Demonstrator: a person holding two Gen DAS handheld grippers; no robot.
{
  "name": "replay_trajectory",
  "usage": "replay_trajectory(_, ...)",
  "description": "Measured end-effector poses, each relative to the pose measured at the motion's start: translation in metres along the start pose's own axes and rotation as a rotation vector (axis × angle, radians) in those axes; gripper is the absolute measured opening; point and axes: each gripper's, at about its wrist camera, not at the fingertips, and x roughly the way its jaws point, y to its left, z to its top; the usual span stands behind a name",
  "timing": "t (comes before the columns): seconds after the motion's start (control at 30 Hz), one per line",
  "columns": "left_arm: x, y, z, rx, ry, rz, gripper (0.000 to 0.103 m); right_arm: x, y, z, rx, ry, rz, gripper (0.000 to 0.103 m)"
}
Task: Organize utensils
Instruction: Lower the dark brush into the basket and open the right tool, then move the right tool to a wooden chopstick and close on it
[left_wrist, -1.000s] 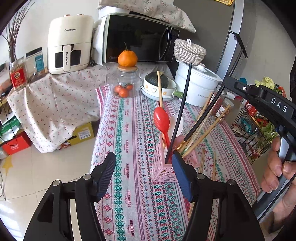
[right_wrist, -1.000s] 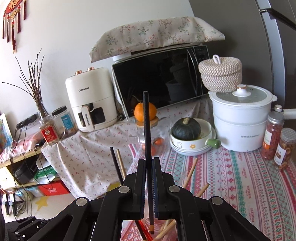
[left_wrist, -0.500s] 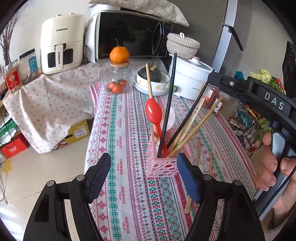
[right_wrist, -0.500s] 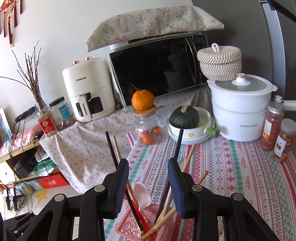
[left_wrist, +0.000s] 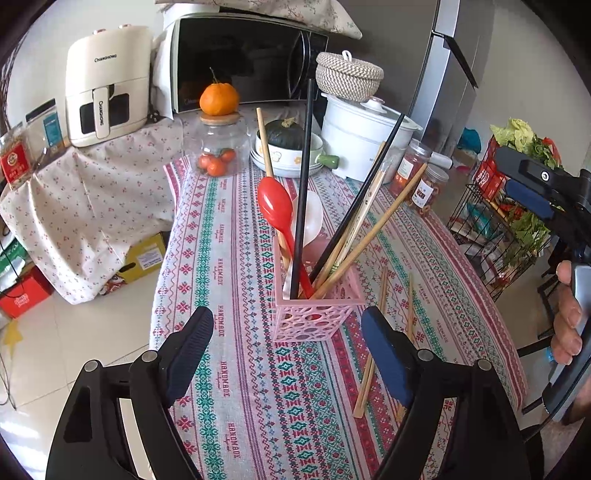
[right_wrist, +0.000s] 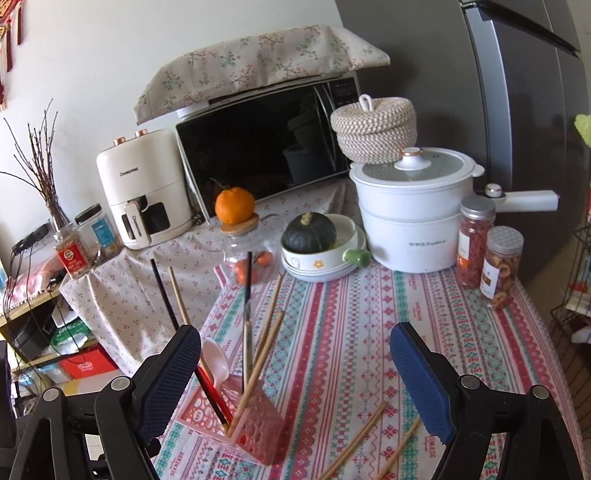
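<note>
A pink perforated utensil holder (left_wrist: 314, 314) (right_wrist: 236, 428) stands on the patterned tablecloth. It holds black chopsticks (left_wrist: 303, 177), wooden chopsticks (left_wrist: 384, 229), a red spoon (left_wrist: 275, 206) and a white spoon (right_wrist: 218, 360). Loose wooden chopsticks (left_wrist: 373, 354) (right_wrist: 354, 443) lie on the cloth right of the holder. My left gripper (left_wrist: 286, 332) has its jaws opening, just in front of the holder with nothing between them. My right gripper (right_wrist: 295, 358) is also opening, empty, above the holder and the loose chopsticks. A hand carries it at the right edge of the left wrist view (left_wrist: 532, 199).
At the table's back stand a glass jar topped by an orange (right_wrist: 243, 251), a bowl with a green squash (right_wrist: 317, 243), a white pot (right_wrist: 410, 218) and two snack jars (right_wrist: 487, 254). A microwave (right_wrist: 266, 155) and air fryer (right_wrist: 140, 188) sit behind. A wire rack (left_wrist: 498, 229) is right.
My right gripper let go of the black chopstick, which now stands in the holder, and opened wide while drawing back. My left gripper opened wider and the holder now sits centred ahead of it.
</note>
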Motion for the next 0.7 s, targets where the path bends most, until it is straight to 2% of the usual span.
replay_trajectory(0.17, 0.006, -0.012, -0.001, 0.013, 0.018, -0.006, 0.086, 0.012, -0.023, -0.016, 0.003, 0.091, -0.06, 0.098)
replay_trajectory(0.53, 0.037, -0.027, -0.01, -0.001, 0.129, -0.03, 0.087, 0.067, -0.058, -0.065, 0.031, 0.371, -0.182, 0.099)
replay_trajectory(0.7, 0.049, -0.027, -0.015, -0.012, 0.171, -0.021, 0.087, 0.093, -0.068, -0.084, 0.023, 0.461, -0.224, 0.099)
